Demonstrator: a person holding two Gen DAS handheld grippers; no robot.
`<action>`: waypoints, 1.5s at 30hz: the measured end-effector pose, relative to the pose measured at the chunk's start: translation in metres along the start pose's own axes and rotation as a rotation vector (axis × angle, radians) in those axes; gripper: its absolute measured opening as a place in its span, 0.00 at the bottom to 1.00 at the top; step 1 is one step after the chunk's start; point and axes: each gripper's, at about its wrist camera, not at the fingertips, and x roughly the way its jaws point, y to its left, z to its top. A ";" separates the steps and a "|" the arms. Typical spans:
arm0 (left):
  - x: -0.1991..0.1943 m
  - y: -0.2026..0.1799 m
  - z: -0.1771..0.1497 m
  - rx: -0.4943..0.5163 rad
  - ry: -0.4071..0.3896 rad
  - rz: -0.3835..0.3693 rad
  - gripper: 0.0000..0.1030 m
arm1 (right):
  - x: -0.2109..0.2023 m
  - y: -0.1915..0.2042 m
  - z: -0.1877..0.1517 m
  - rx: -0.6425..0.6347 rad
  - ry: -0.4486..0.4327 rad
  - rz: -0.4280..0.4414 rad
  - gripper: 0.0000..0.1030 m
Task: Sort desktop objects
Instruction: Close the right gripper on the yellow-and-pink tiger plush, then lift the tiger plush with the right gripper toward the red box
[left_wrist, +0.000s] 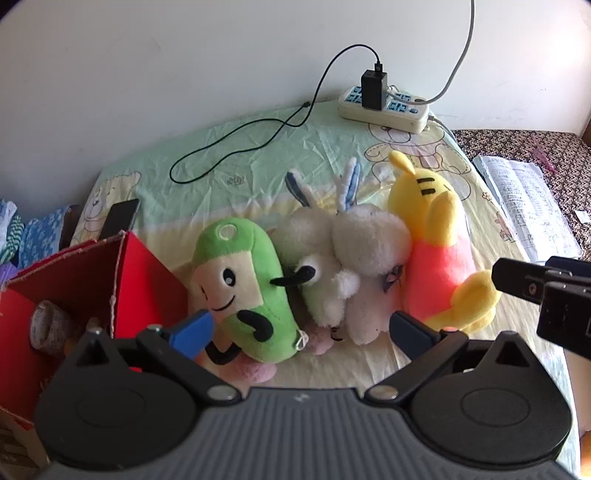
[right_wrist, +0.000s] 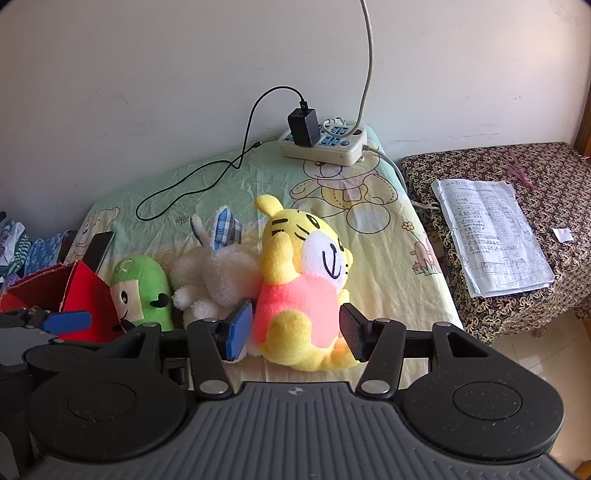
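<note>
Three plush toys lie side by side on the cartoon-print sheet (left_wrist: 332, 147). From left to right they are a green one (left_wrist: 240, 273), a white rabbit (left_wrist: 354, 266) and a yellow tiger in pink (right_wrist: 295, 295). My left gripper (left_wrist: 303, 328) hovers open and wide just in front of the green toy and the rabbit, touching neither. My right gripper (right_wrist: 295, 330) has both pads pressed against the sides of the tiger's lower body, which rests on the sheet. A red cardboard box (left_wrist: 147, 273) stands open to the left of the green toy, with a grey roll (left_wrist: 48, 325) inside it.
At the back by the wall sits a power strip (left_wrist: 384, 107) with a black charger, and its cable (left_wrist: 240, 147) loops across the sheet. A dark phone (left_wrist: 120, 218) leans behind the box. Papers (right_wrist: 491, 236) lie on a patterned stool to the right. Folded clothes (left_wrist: 37, 229) are at far left.
</note>
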 end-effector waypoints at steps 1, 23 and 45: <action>0.001 -0.002 0.000 -0.006 0.005 0.000 0.99 | 0.002 -0.002 0.001 -0.003 0.001 0.012 0.54; 0.035 -0.050 0.014 0.039 0.090 -0.008 0.97 | 0.036 -0.055 0.012 0.039 0.056 0.142 0.54; 0.013 -0.084 0.023 0.168 -0.073 -0.343 0.98 | 0.086 -0.124 0.021 0.314 0.090 0.324 0.60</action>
